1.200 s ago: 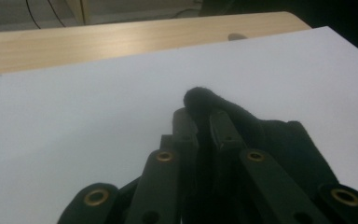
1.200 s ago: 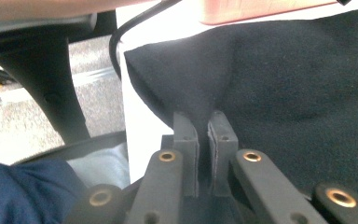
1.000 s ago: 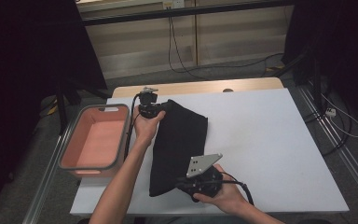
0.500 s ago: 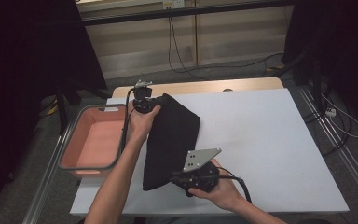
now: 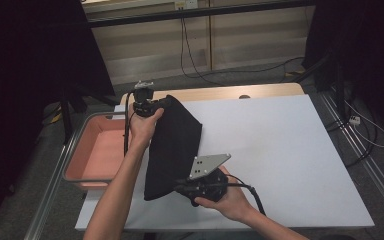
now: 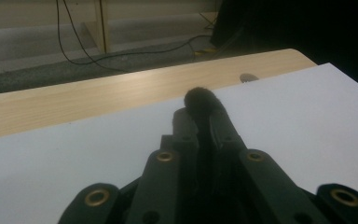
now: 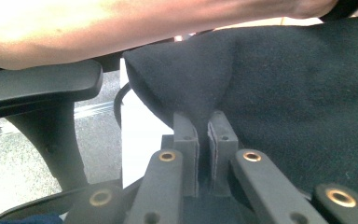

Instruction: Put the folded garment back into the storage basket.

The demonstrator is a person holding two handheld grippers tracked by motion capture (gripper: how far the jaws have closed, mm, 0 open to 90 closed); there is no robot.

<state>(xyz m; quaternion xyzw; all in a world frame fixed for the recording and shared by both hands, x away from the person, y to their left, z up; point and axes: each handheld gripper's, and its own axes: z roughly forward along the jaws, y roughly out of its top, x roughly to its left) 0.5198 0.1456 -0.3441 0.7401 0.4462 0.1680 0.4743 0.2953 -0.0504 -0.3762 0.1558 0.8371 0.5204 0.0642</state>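
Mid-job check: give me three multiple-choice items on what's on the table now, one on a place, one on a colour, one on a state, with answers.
1. Where does the salmon-pink plastic bin sit?
A. at the table's left edge
B. at the table's right edge
C. on the cloth

2. What colour is the soft fabric cloth held by both grippers?
A. white
B. black
C. red

3. How do the right gripper jaws stand?
A. wide open
B. shut on nothing
C. shut on the cloth

Answers: 1 A, the high view shows it beside the white table top on the left. 2 B, it is black in every view. 3 C, the right gripper view shows fabric pinched between the jaws; the left gripper likewise clamps a fold.
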